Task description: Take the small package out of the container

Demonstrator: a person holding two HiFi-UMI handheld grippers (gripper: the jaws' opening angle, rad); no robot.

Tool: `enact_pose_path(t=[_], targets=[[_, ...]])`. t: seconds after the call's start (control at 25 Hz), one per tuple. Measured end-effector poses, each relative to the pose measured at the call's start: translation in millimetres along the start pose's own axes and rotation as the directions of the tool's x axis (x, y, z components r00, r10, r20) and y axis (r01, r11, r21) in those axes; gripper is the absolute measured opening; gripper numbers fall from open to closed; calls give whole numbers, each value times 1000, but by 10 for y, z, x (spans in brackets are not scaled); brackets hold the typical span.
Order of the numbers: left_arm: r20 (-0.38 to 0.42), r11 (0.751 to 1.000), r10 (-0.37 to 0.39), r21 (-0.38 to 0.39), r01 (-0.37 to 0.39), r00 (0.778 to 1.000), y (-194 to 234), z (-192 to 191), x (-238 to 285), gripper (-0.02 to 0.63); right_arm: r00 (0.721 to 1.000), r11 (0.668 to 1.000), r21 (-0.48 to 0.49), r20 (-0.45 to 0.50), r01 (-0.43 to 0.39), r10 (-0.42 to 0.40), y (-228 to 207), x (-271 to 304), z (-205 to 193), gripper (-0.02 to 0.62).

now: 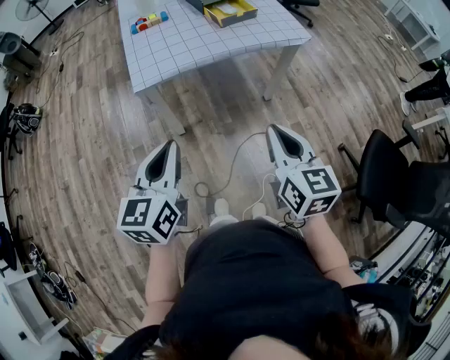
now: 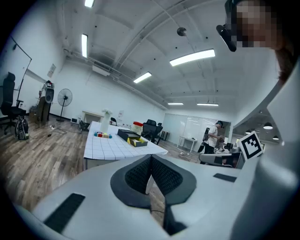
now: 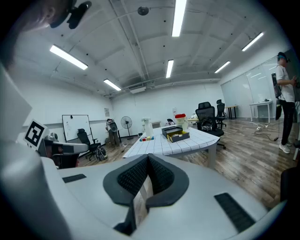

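The container [image 1: 229, 11], a dark open box with yellow inside, stands at the far end of a table with a white grid cover [image 1: 204, 42]. Something pale lies in it; I cannot make out the small package. Both grippers hang over the wooden floor, well short of the table. The left gripper [image 1: 171, 145] is shut with nothing between its pads. The right gripper [image 1: 273, 129] is shut and empty too. The container [image 2: 132, 137] shows small and far off in the left gripper view, and the container [image 3: 176, 135] likewise in the right gripper view.
Coloured blocks [image 1: 149, 22] lie on the table's left part. A red-lidded jar [image 3: 180, 119] stands behind the container. A black office chair [image 1: 394, 176] is at my right, and cables [image 1: 232, 172] trail on the floor in front of my feet. A person [image 3: 286, 93] stands far right.
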State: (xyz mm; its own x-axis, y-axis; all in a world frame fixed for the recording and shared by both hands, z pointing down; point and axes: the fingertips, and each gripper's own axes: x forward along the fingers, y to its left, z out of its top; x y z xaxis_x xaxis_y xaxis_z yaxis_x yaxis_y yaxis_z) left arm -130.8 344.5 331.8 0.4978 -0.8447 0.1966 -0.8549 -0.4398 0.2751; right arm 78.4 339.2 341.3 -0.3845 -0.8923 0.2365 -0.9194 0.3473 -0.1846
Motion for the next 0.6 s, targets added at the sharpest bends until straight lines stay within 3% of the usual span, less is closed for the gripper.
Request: enact_pose_path(t=[0.28, 0.6], targets=[[-29, 1000, -19, -5, 18, 999, 222, -43, -21, 26, 1000, 997, 76, 21, -1, 0, 109, 170, -35, 15], [-52, 999, -35, 3, 35, 998, 346, -72, 104, 26, 1000, 998, 62, 22, 14, -16, 73, 253, -65, 15]])
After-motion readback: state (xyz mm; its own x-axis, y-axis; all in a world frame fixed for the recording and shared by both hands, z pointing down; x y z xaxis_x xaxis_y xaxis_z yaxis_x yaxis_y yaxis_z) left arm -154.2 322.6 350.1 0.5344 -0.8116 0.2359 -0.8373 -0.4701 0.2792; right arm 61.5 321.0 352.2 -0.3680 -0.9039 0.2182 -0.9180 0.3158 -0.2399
